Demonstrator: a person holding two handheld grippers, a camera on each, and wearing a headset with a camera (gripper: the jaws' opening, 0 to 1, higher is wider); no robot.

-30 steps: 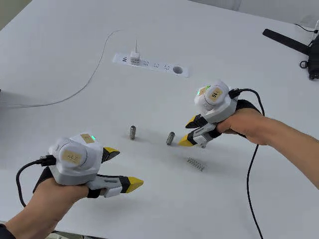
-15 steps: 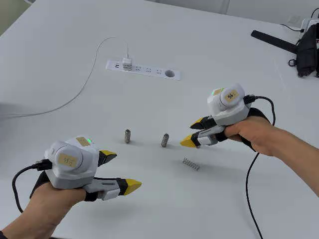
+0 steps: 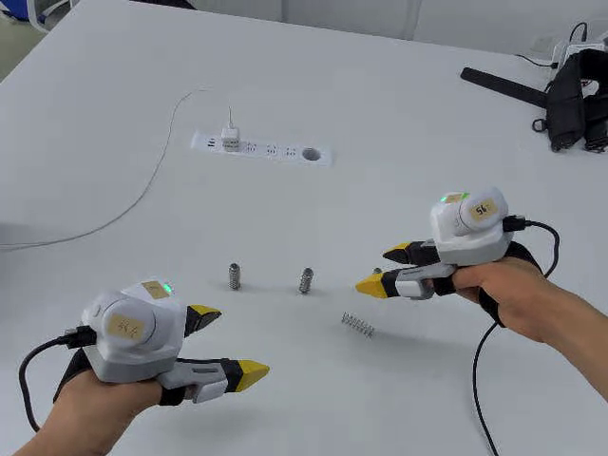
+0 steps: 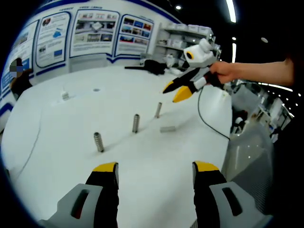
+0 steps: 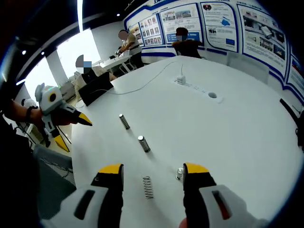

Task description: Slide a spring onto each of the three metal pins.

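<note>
**A:** What is going on at the left?

**B:** The left gripper is hovering low over the white table, near the front edge. Its yellow-tipped jaws are spread wide and are carrying nothing.

**A:** And moving rightward, the pins?

**B:** The left pin is standing upright with coils wrapping it from base to top. The middle pin, near it, is looking the same. I am counting both of those as finished.

**A:** Is anything lying about?

**B:** Yes, the loose spring is lying flat on the table, in front of the middle pin and to its right. It is touching neither a pin nor a gripper.

**A:** What about the last pin?

**B:** The third pin is showing bare in the right gripper view. It is a short metal stud standing just beside that gripper's right-hand jaw.

**A:** And the right side?

**B:** The right gripper is hanging just above the table by that bare pin. Its jaws are parted and empty.

**A:** So how far along are we?

**B:** Two of three, by my reading. What is remaining is picking up the loose spring, tipping it upright and threading it down over the third pin. The right gripper is sitting nearest to both.
</note>
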